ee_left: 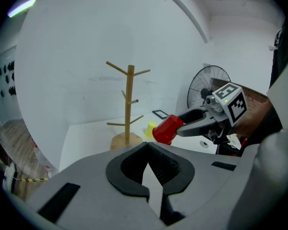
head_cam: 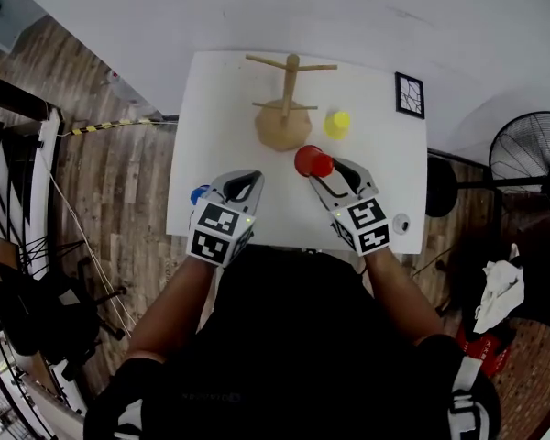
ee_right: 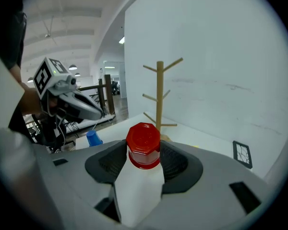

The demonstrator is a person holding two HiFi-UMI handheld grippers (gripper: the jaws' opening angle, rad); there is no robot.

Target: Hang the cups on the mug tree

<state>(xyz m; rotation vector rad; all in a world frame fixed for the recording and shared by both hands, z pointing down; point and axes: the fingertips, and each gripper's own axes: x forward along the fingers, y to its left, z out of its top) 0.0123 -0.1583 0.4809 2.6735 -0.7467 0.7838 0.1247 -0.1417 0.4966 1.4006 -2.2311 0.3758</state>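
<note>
Right gripper (ee_right: 144,161) clamps red cup (ee_right: 143,145) at frame centre, left gripper (ee_left: 148,166) closed, empty; cup looks light, stiff, slick plastic, so hold across body.

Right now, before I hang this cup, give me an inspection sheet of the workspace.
Surface: white rectangular table, no spills seen.
Job's things: wooden mug tree, pegs empty; red plastic cup in the right gripper; yellow cup right of the tree's base; blue cup at the table's left edge.
Clutter: black-framed square panel at the far right corner; small round grey disc at the near right edge.
Grippers: left gripper jaws together, empty; right jaws shut on the red cup.
Cables: none on the table; thin pale cords on the wooden floor, left.
Surroundings: white wall behind; black standing fan at right.
</note>
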